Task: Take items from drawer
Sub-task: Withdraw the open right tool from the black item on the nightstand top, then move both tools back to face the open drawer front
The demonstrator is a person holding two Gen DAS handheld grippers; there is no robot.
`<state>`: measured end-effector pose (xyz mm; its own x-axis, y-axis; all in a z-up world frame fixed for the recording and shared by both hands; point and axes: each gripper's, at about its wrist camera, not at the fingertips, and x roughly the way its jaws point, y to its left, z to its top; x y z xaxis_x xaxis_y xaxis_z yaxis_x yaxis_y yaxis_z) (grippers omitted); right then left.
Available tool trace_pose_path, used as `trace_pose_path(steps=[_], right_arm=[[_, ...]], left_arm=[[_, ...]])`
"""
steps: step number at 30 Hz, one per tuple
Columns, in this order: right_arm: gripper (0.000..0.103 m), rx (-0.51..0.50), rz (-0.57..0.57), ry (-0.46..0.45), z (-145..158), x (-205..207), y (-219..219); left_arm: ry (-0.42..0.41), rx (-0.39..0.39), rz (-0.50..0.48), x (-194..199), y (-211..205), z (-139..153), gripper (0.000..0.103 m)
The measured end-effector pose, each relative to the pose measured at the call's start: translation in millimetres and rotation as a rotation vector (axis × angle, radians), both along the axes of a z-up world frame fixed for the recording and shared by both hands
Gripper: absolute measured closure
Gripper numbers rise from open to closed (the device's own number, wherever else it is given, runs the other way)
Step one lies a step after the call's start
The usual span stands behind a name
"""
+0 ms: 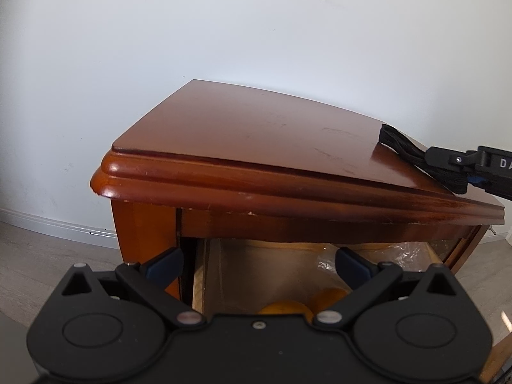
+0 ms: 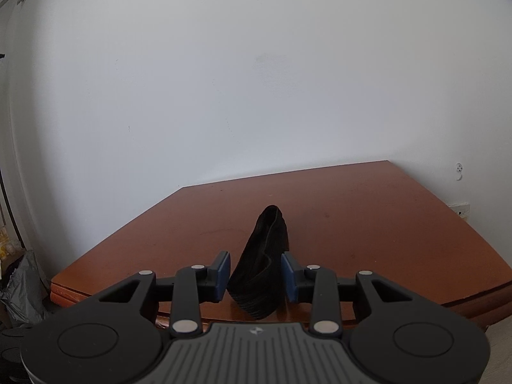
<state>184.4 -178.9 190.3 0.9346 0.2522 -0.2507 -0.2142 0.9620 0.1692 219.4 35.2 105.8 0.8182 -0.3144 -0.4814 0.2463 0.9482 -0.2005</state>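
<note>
Pinching a black sock (image 2: 260,265) between its 2 blue pads, the right gripper (image 2: 256,272) holds it over the wooden cabinet top (image 2: 368,224). The left gripper (image 1: 259,264) hangs unclenched and empty before the open drawer (image 1: 204,275), where plastic wrap (image 1: 396,252) shows.

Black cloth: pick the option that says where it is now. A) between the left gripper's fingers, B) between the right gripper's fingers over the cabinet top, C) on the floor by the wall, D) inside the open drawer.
B: the black cloth sits between the blue pads of the right gripper, its far end on the cabinet top; the left gripper is open at the drawer.
</note>
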Motion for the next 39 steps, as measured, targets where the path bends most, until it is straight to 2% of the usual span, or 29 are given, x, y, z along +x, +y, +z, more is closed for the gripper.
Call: trace_pose_path(steps=[6,12,15,17,20,22,26,29,36,39], right_arm=[[0.067,-0.040,-0.006,-0.007,1,19,11],[0.066,-0.004,0.009,-0.074,3,11,8],[0.050,0.000,0.016,-0.118,6,-2,8],[0.031,-0.014,0.010,-0.160,8,-9,9],[0.019,-0.034,-0.014,-0.208,12,-16,9],[0.018,-0.030,-0.018,-0.230,15,-19,7],[0.005,0.028,-0.034,-0.246,17,-24,0],[0.000,0.041,-0.044,-0.259,13,-32,-4],[0.000,0.085,-0.041,-0.231,-6,-62,-10],[0.000,0.124,-0.041,-0.223,-16,-77,-15]], left_arm=[[-0.004,0.002,0.001,0,0,-1,0.000],[-0.010,0.006,0.007,-2,-1,-1,0.000],[-0.016,0.011,0.009,-4,-2,0,0.000],[-0.018,0.010,0.011,-4,-2,0,0.000],[-0.018,0.010,0.014,-4,-1,0,0.000],[-0.018,0.011,0.015,-4,-1,0,0.000],[-0.018,0.010,0.017,-4,-1,-1,0.000],[-0.021,0.010,0.018,-4,-1,-1,0.000],[-0.028,0.006,0.018,-7,-1,0,0.000],[-0.040,-0.004,-0.012,-8,0,1,0.000]])
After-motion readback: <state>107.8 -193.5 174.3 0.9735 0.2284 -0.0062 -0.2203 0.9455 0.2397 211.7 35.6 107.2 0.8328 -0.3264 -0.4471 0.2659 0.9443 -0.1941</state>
